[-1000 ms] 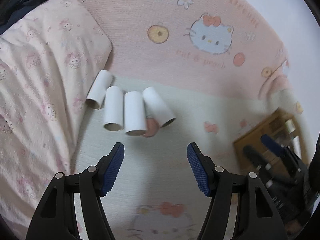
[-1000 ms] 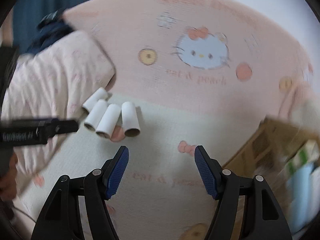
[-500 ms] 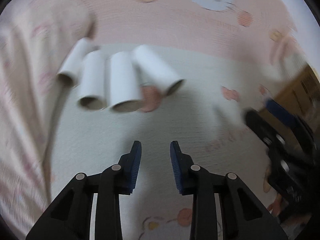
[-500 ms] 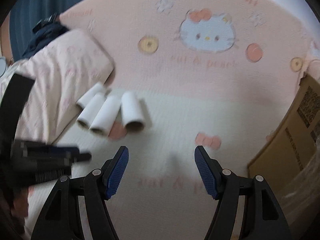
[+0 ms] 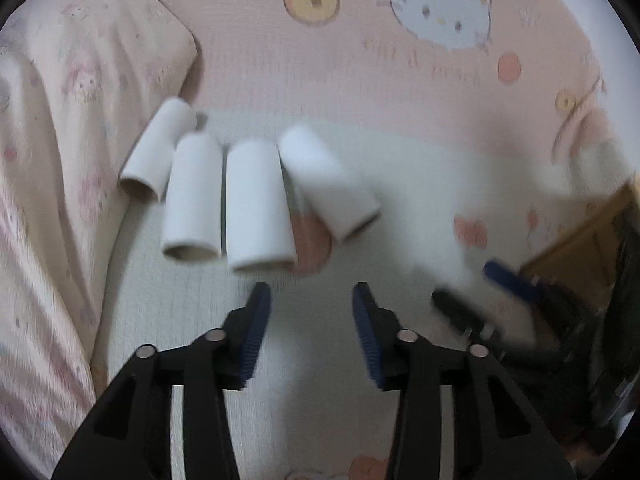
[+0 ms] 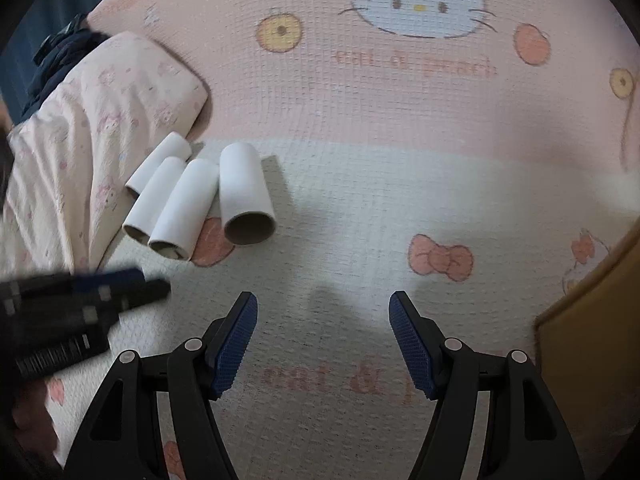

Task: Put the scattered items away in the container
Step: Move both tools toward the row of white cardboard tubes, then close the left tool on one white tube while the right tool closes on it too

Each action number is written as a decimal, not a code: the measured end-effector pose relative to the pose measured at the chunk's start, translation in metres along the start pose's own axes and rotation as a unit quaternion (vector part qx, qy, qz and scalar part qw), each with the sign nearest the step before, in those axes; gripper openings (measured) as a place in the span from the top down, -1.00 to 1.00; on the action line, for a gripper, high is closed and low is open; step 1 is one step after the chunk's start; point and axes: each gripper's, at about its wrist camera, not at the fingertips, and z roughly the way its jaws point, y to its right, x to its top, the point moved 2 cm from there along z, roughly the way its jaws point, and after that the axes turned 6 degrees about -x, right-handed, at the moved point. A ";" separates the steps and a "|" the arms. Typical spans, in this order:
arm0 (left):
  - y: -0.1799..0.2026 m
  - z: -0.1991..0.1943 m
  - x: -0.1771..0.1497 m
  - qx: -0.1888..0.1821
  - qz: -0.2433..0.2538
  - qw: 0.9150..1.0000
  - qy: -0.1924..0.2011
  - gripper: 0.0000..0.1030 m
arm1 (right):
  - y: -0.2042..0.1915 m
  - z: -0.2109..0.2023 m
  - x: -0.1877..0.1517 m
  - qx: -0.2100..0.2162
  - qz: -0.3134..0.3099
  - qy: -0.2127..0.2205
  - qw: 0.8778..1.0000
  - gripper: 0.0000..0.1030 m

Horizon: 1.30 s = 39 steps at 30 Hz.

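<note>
Several white cardboard tubes (image 5: 256,208) lie side by side on a pink and cream Hello Kitty mat (image 5: 400,184); they also show in the right wrist view (image 6: 244,196). My left gripper (image 5: 312,312) is open and empty, just short of the tubes' near ends, in line with the gap between the two right tubes. My right gripper (image 6: 323,320) is open and empty, over the mat to the right of the tubes. The cardboard box (image 6: 592,344) stands at the right edge; it also shows in the left wrist view (image 5: 580,252).
A pink printed pillow (image 5: 76,128) lies left of the tubes, touching the leftmost one. The right gripper (image 5: 504,300) shows at the right of the left wrist view. The left gripper (image 6: 80,296) shows at the left of the right wrist view.
My left gripper narrowed its jaws half a second ago and has opened them partway again while closing in on the tubes. My right gripper moved forward and lower over the mat.
</note>
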 end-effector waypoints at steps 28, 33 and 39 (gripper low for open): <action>-0.013 0.079 0.062 -0.144 -0.205 0.967 -0.051 -0.07 | -0.023 0.045 0.022 0.079 -0.007 0.000 0.997 -0.29; -0.013 0.088 0.068 -0.117 -0.202 0.971 -0.056 -0.07 | -0.015 0.051 0.028 0.120 0.026 0.001 0.992 -0.29; -0.017 0.095 0.062 -0.114 -0.212 0.968 -0.064 -0.07 | -0.014 0.050 0.035 0.131 0.016 0.013 0.991 -0.29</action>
